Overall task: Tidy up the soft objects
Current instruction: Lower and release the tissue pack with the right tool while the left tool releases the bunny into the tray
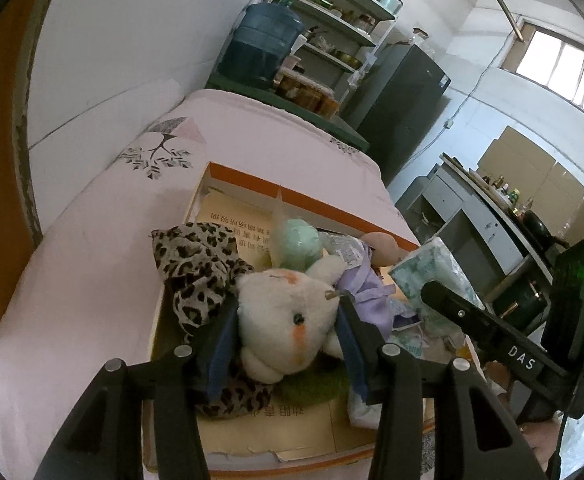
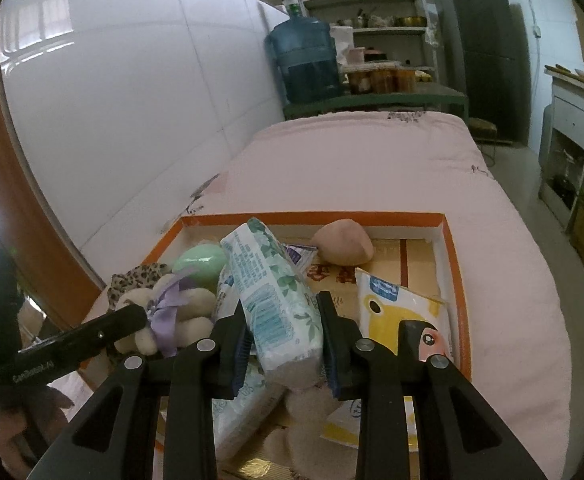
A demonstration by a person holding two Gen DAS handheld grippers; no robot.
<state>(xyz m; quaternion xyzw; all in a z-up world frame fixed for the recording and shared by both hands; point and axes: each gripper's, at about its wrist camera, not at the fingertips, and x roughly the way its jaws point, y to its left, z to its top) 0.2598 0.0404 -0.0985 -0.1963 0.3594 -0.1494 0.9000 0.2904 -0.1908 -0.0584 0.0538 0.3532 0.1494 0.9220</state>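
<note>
At the left of the shallow orange-rimmed cardboard box (image 1: pixel 252 178) on the pink bed (image 1: pixel 92 280), the left hand-held gripper (image 1: pixel 288 332) straddles the white plush rabbit with the purple ribbon (image 1: pixel 284 312). Its jaws are about half open, the pads at the toy's sides; whether they press is hard to tell. To the right, the right hand-held gripper (image 2: pixel 284 340) is clamped on the green-and-white floral tissue pack (image 2: pixel 276 292), whose long axis runs away from it, tilted toward the far left, above the box floor.
</note>
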